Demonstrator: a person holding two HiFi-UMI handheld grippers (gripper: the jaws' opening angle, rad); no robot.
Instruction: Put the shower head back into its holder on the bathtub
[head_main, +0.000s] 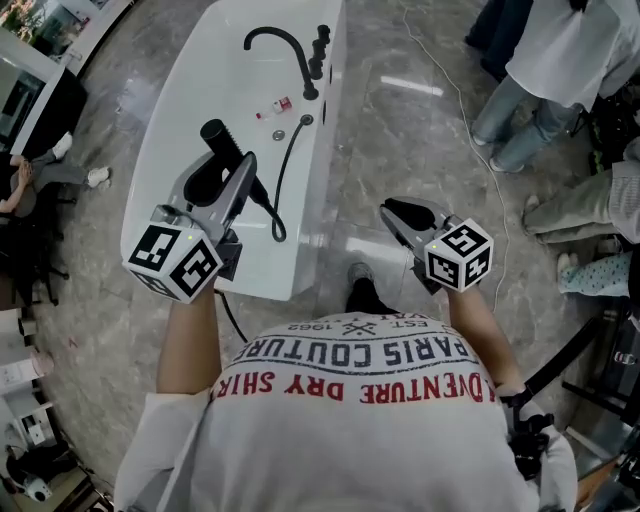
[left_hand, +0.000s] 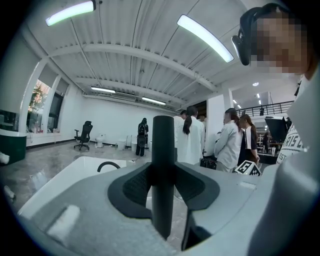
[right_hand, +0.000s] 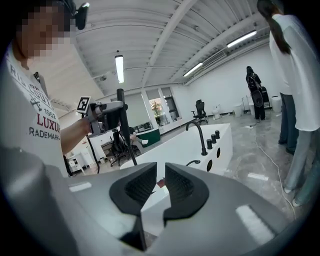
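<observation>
The black hand-held shower head sits upright between the jaws of my left gripper, above the near end of the white bathtub. In the left gripper view its handle stands clamped between the dark pads of that gripper. The black hose loops from the handle to a fitting on the tub's right rim. My right gripper hangs over the floor to the right of the tub. Its jaws stand a little apart with nothing between them.
A black curved faucet and black knobs stand at the tub's far end, with a small red and white bottle nearby. People stand at the right, and a cable runs across the marble floor.
</observation>
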